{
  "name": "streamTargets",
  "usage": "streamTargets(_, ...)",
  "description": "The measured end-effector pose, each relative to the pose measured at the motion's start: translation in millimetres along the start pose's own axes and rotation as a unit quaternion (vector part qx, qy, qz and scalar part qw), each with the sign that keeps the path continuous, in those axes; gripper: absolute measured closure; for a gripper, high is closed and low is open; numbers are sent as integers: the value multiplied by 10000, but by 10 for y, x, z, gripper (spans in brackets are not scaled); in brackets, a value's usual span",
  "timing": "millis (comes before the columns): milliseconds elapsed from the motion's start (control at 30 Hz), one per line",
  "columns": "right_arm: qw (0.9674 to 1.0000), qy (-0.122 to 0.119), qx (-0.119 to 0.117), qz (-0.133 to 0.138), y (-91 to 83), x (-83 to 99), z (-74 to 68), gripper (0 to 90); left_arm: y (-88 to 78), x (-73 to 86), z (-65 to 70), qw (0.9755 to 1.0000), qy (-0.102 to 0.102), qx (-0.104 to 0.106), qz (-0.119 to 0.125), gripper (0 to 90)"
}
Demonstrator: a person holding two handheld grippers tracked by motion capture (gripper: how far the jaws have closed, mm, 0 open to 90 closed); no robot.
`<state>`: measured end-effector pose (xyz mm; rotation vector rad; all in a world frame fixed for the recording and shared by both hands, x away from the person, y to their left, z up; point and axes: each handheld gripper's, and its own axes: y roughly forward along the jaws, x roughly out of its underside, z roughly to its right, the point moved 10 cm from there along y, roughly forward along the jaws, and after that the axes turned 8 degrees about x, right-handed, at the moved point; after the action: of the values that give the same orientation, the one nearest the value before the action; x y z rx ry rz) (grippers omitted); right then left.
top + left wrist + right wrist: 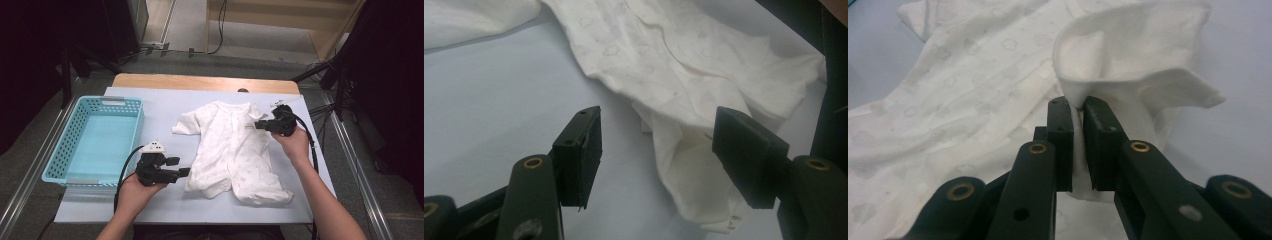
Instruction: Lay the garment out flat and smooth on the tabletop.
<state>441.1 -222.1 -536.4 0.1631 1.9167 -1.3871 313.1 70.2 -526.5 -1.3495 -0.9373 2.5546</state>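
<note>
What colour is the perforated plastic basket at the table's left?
Light turquoise blue perforated plastic basket; clearest in the high view.

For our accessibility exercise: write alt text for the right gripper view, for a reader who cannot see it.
The right tool has its two black jaws shut on a raised fold of a white baby romper. The romper's faintly patterned fabric spreads to the left over a pale table cover.

In the lower middle of the frame the right tongs [1077, 145] have their two black jaws pressed together on a fold of white baby garment [973, 85]. Just above the jaws the pinched cloth stands up in a curled, cupped ridge toward the upper right. The rest of the garment spreads flat to the left, faintly printed, over the pale tabletop [1243, 60].
</note>
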Motion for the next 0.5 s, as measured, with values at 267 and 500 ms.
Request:
streamTargets(267,9994,-218,-263,-112,83,-6,-255,739,13,0,8,10000,-3,12,-15,367)
streamTargets(500,9983,-400,-426,32,56,-57,-369,624,11,4,7,10000,6,11,-16,368)
